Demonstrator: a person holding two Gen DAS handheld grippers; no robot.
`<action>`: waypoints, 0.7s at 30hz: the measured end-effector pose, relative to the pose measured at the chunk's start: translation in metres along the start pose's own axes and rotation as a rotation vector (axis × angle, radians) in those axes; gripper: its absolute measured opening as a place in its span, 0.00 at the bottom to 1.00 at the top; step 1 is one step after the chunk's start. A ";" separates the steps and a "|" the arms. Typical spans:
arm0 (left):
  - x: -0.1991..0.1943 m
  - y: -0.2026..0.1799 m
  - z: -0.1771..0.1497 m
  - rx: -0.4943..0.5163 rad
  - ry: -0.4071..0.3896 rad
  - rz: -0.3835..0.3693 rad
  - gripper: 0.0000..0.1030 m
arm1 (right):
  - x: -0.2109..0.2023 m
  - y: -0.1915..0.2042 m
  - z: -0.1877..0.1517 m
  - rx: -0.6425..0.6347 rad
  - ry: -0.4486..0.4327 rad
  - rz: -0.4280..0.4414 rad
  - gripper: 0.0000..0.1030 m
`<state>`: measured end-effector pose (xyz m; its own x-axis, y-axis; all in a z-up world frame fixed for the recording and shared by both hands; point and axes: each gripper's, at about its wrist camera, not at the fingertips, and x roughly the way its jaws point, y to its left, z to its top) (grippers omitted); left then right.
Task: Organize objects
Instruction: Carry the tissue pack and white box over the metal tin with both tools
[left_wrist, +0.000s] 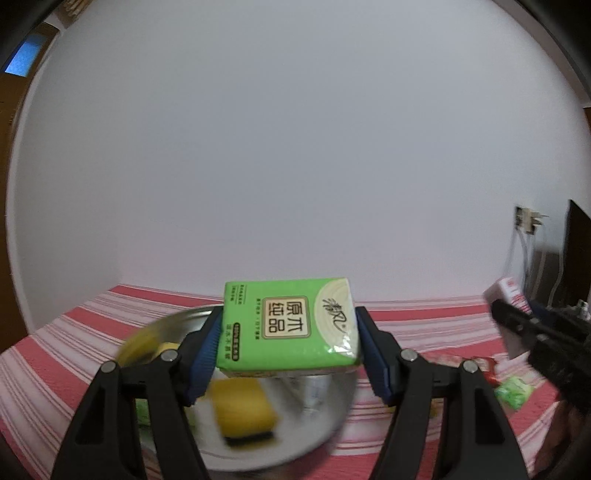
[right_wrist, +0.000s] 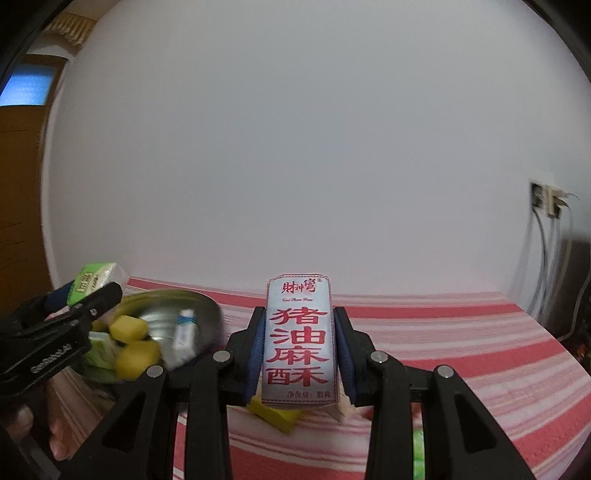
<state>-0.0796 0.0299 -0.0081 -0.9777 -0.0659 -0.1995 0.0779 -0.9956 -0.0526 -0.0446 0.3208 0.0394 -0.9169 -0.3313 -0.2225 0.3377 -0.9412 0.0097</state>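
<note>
My left gripper (left_wrist: 290, 347) is shut on a green tissue pack (left_wrist: 291, 325) and holds it above a round metal bowl (left_wrist: 325, 417). The bowl holds yellow sponges (left_wrist: 243, 410), and in the right wrist view (right_wrist: 207, 314) also a small tube (right_wrist: 183, 332) and a green pack (right_wrist: 99, 350). My right gripper (right_wrist: 300, 354) is shut on a white snack box with red characters (right_wrist: 299, 339), held upright above the red-striped cloth (right_wrist: 461, 339). The left gripper (right_wrist: 70, 310) shows at the left of the right wrist view, the right gripper (left_wrist: 517, 325) at the right of the left wrist view.
A yellow sponge (right_wrist: 277, 415) lies on the cloth under the snack box. Small green and red packets (left_wrist: 513, 391) lie on the cloth to the bowl's right. A white wall stands behind; a wall socket with cables (right_wrist: 546, 203) is at the right.
</note>
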 end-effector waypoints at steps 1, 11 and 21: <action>0.003 0.010 0.003 -0.006 0.004 0.019 0.66 | 0.002 0.004 0.003 -0.007 0.000 0.011 0.37; 0.021 0.065 0.016 0.011 0.044 0.123 0.66 | 0.033 0.037 0.028 -0.015 0.036 0.153 0.37; 0.043 0.092 0.015 0.026 0.115 0.141 0.66 | 0.061 0.066 0.042 -0.059 0.057 0.220 0.37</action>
<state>-0.1171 -0.0651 -0.0073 -0.9285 -0.1984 -0.3140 0.2060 -0.9785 0.0091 -0.0875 0.2358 0.0674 -0.8069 -0.5219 -0.2765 0.5413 -0.8408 0.0073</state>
